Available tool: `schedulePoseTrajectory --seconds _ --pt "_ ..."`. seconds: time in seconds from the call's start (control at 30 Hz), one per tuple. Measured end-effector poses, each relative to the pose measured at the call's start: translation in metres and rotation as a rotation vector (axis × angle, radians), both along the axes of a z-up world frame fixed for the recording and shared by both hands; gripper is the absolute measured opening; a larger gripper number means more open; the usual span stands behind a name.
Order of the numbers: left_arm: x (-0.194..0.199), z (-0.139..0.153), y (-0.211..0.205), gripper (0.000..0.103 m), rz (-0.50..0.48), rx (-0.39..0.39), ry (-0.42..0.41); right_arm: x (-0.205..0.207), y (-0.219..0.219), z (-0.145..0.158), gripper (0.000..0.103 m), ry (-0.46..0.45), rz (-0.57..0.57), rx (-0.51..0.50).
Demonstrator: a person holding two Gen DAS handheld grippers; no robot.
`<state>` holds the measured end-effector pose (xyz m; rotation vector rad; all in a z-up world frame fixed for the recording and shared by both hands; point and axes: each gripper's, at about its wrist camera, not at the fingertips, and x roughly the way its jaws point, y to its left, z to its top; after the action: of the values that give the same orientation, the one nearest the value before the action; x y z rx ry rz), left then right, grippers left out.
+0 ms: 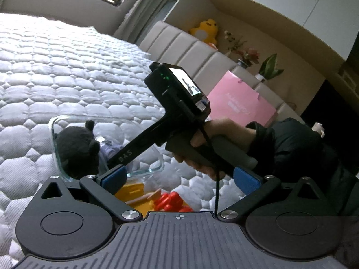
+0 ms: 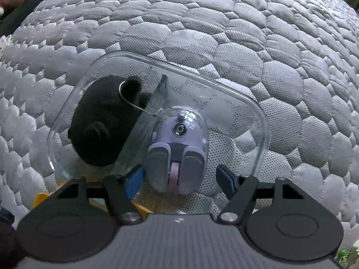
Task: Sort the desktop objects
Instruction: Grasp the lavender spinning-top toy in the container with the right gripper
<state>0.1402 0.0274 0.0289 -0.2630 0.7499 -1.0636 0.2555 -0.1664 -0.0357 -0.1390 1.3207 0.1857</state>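
Two items sorted: lilac mouse sits between spread right tongs, black plush left. Left tongs spread, empty; probably red toy next.

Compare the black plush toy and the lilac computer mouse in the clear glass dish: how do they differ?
The black plush toy is dark, fuzzy and soft-looking; the lilac computer mouse is pale, smooth and glossy with a clear shell. The toy fills the smaller compartment, left of the glass divider; the mouse lies in the larger one. A thin wire loop rests on the toy, none on the mouse. Both sit inside the clear glass dish.
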Motion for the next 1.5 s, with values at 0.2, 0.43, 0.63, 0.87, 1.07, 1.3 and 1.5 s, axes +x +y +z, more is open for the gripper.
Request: schedulePoseTrajectory --seconds 0.2,0.43,0.63,0.87,1.07,1.3,1.5 --pt "-0.001 0.000 -0.001 0.103 0.004 0.011 0.001 -0.001 0.012 -0.008 0.067 -0.046 0.007 -0.047" --pt "0.003 -0.002 0.001 0.103 0.019 0.014 0.013 -0.007 0.007 0.001 0.066 -0.048 -0.013 -0.001" --pt "0.003 -0.003 0.001 0.103 0.027 0.024 0.006 -0.010 -0.018 0.021 0.066 -0.078 -0.091 0.157" --pt "0.001 -0.003 0.002 0.103 0.036 0.039 -0.006 -0.004 -0.062 0.016 0.066 -0.037 -0.250 0.441" --pt "0.002 -0.004 0.003 0.103 0.047 0.045 -0.003 -0.004 -0.088 0.011 0.065 -0.012 -0.341 0.600" --pt "0.007 -0.009 0.010 0.103 0.100 0.099 -0.017 -0.010 -0.091 0.024 0.065 -0.054 -0.291 0.633" --pt "0.019 -0.017 0.035 0.103 0.187 0.073 0.027 -0.017 -0.089 0.034 0.065 -0.099 -0.228 0.634"
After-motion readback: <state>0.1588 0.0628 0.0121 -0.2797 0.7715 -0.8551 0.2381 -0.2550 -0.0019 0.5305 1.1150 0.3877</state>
